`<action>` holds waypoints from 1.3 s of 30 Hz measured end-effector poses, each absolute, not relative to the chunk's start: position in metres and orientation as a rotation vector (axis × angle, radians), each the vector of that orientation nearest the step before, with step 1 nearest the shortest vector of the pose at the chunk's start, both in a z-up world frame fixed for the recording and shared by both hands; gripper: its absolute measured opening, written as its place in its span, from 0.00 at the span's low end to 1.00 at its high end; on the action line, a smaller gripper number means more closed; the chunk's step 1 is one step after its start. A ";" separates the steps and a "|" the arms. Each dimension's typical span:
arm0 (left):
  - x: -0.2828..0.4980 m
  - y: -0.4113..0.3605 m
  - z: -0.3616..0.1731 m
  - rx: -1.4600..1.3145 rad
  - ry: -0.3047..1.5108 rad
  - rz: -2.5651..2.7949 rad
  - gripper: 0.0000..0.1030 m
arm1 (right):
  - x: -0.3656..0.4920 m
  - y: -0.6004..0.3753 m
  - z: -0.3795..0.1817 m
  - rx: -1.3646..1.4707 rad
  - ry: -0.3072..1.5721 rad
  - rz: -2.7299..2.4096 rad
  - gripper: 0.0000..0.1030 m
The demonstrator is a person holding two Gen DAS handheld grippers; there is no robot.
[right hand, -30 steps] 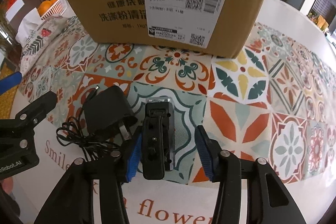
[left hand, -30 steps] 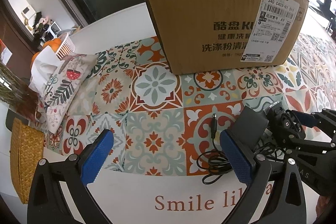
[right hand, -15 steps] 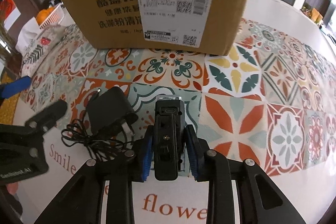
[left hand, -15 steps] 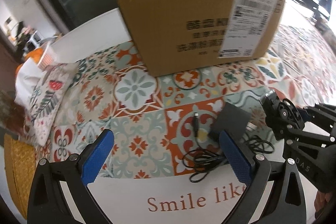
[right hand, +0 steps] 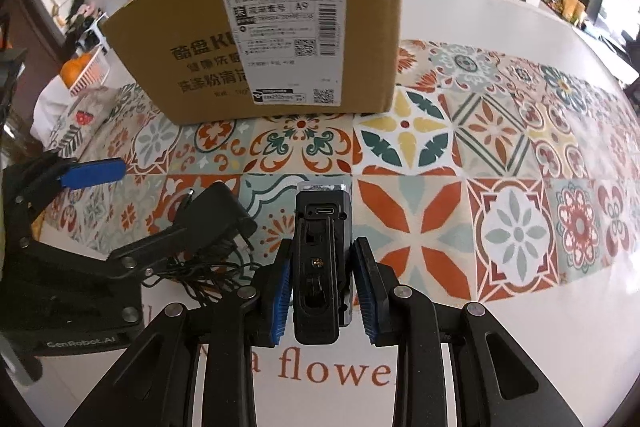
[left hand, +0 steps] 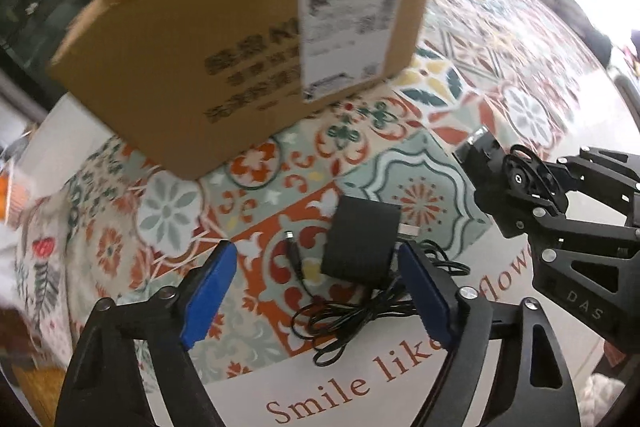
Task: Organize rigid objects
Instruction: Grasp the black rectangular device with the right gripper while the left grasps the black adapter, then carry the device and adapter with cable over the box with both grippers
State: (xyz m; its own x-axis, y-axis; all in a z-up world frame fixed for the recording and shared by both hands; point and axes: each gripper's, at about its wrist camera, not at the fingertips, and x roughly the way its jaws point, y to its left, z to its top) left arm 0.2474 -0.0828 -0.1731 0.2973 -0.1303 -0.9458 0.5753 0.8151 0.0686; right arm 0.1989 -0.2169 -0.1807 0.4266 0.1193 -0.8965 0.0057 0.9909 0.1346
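The right tool (right hand: 322, 291) is clamped on a black rectangular device (right hand: 320, 259). The left tool (left hand: 316, 291) is closing around a black plastic power adapter (left hand: 362, 241) lying on the patterned desk (right hand: 500, 155) before a brown cardboard box (right hand: 276, 39).

Tablecloth (right hand: 512, 155): tile pattern, floral medallions in orange, rust red, teal, sage green, mustard yellow on cream; white border, rust-brown lettering. Cardboard box (right hand: 192, 39): plain brown, dark printed characters, white shipping label (right hand: 282, 31) with black barcodes, red strip on top. Power adapter (left hand: 360, 239): matte black, black cord (left hand: 352, 315). Small device (right hand: 320, 259): black, silver end. Gripper pads (left hand: 208, 291): bright blue on black frames. Oranges (right hand: 76, 65) in white basket.
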 end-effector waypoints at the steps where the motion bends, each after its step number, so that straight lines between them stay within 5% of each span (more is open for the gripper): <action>1: 0.249 -0.086 -0.175 0.447 1.204 -0.511 0.74 | 0.199 -0.217 -0.182 0.130 1.133 0.068 0.29; 14: 0.259 -0.110 -0.202 0.467 1.327 -0.624 0.57 | 0.197 -0.225 -0.191 0.179 1.155 0.032 0.29; 21: 0.262 -0.120 -0.212 0.427 1.346 -0.621 0.40 | 0.197 -0.229 -0.194 0.194 1.167 0.017 0.29; 39: 0.228 -0.085 -0.198 0.280 1.240 -0.515 0.39 | 0.185 -0.222 -0.179 0.163 1.137 0.031 0.29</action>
State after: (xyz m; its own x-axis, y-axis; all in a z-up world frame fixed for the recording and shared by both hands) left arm 0.2281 -0.0851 -0.1977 0.2315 -0.2205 -0.9475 0.5162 0.8534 -0.0725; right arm 0.1854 -0.2220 -0.1788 0.4212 0.1073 -0.9006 0.0587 0.9877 0.1452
